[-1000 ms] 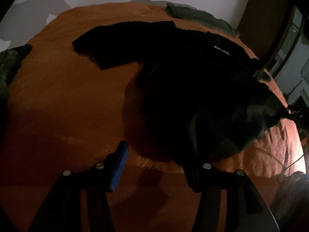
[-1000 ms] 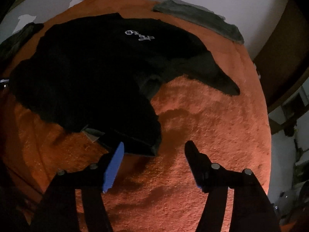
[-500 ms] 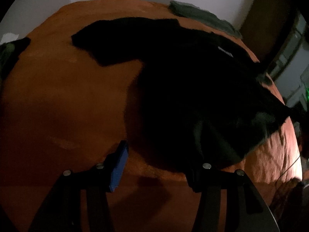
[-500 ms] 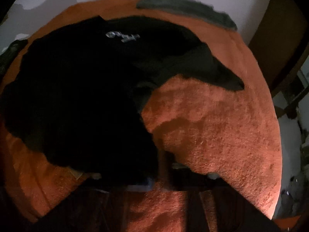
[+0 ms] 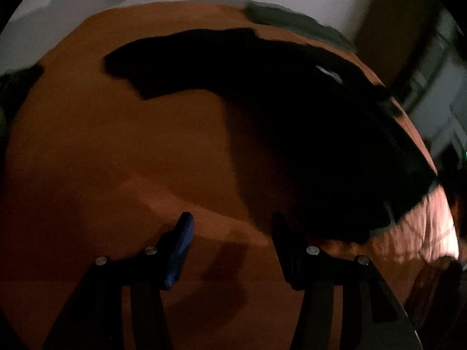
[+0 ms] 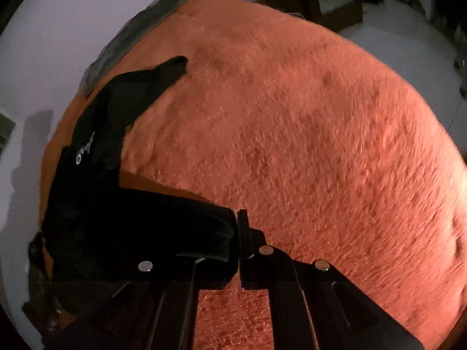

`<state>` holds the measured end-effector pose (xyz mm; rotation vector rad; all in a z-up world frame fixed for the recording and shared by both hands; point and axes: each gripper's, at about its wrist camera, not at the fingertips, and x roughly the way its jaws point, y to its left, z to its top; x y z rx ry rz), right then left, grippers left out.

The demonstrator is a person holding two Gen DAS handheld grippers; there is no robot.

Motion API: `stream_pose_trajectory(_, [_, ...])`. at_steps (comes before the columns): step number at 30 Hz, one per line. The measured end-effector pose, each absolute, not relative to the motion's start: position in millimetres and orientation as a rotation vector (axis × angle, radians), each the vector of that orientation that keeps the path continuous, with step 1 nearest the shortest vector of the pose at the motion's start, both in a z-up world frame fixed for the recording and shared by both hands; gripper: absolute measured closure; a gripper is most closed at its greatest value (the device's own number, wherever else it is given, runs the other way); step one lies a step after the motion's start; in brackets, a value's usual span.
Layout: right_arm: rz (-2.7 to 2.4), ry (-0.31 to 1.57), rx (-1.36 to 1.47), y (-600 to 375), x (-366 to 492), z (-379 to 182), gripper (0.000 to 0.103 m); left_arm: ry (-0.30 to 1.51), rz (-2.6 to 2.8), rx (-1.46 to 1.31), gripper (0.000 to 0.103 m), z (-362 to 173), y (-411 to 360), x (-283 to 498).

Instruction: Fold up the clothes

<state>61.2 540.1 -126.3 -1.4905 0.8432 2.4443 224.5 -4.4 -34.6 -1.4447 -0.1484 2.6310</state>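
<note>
A black T-shirt (image 5: 292, 116) with a small white logo lies spread on an orange blanket (image 5: 116, 160); one sleeve reaches to the far left. My left gripper (image 5: 232, 227) is open and empty, low over the blanket just left of the shirt's near hem. My right gripper (image 6: 237, 227) is shut on the black T-shirt (image 6: 140, 218), holding a corner of its hem; the cloth is pulled up and drapes away to the left, its white logo showing.
A grey-green garment (image 5: 297, 26) lies at the far edge of the blanket by the white wall; it also shows in the right wrist view (image 6: 131, 38). Dark furniture (image 6: 335, 3) stands beyond the bed. The orange blanket (image 6: 321, 145) fills the right wrist view's right side.
My right gripper went down onto the shirt's hem corner, closed on it and has swung right, lifting the cloth. My left gripper stayed open and drifted slightly.
</note>
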Motion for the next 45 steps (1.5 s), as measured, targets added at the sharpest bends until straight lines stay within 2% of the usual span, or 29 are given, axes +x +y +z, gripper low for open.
stream_pose_trajectory(5, [2.553,0.682,-1.443,529,53,-106,0.099,0.002,2.517,-1.386,0.047,-39,41,233])
stream_pose_trajectory(9, [2.589,0.624,-1.441,523,46,-95,0.099,0.008,2.438,-1.379,0.047,-51,62,223])
stream_pose_trajectory(13, [2.596,0.632,-1.460,520,47,-93,0.099,-0.096,2.491,-1.399,0.045,-55,55,190])
stream_pose_trajectory(14, [2.598,0.638,-1.463,519,47,-92,0.099,-0.146,2.492,-1.413,0.041,-56,51,182])
stream_pose_trajectory(16, [2.603,0.649,-1.467,518,48,-91,0.099,-0.275,2.465,-1.401,0.042,-53,42,167])
stream_pose_trajectory(19, [2.610,0.667,-1.474,516,49,-88,0.099,-0.478,2.392,-1.256,0.092,-31,26,154])
stream_pose_trajectory(23, [2.620,0.690,-1.483,514,50,-85,0.099,-0.528,2.541,-1.121,0.093,22,-4,145])
stream_pose_trajectory(26, [2.642,0.707,-1.500,508,49,-82,0.099,-0.509,2.644,-1.036,0.092,64,-33,137])
stream_pose_trajectory(28, [2.694,0.628,-1.562,488,41,-77,0.099,-0.457,2.705,-1.076,0.089,77,-44,127])
stream_pose_trajectory(31, [2.742,0.381,-1.674,451,28,-75,0.099,-0.398,2.648,-1.377,0.081,53,-52,104])
stream_pose_trajectory(33, [2.760,0.214,-1.720,429,21,-76,0.099,-0.428,2.598,-1.532,0.079,28,-54,98])
stream_pose_trajectory(35, [2.793,0.129,-1.719,417,17,-75,0.099,-0.478,2.545,-1.621,0.077,7,-56,102])
stream_pose_trajectory(37, [2.803,0.144,-1.709,417,14,-72,0.099,-0.507,2.521,-1.688,0.074,-7,-60,109])
stream_pose_trajectory(39, [2.806,0.168,-1.699,419,10,-70,0.099,-0.626,2.481,-1.783,0.068,-17,-77,106])
stream_pose_trajectory(41, [2.799,0.188,-1.688,422,7,-71,0.099,-0.771,2.426,-1.882,0.054,-27,-96,101])
stream_pose_trajectory(45, [2.786,0.226,-1.667,427,0,-72,0.099,-1.083,2.270,-1.974,0.051,-32,-137,73])
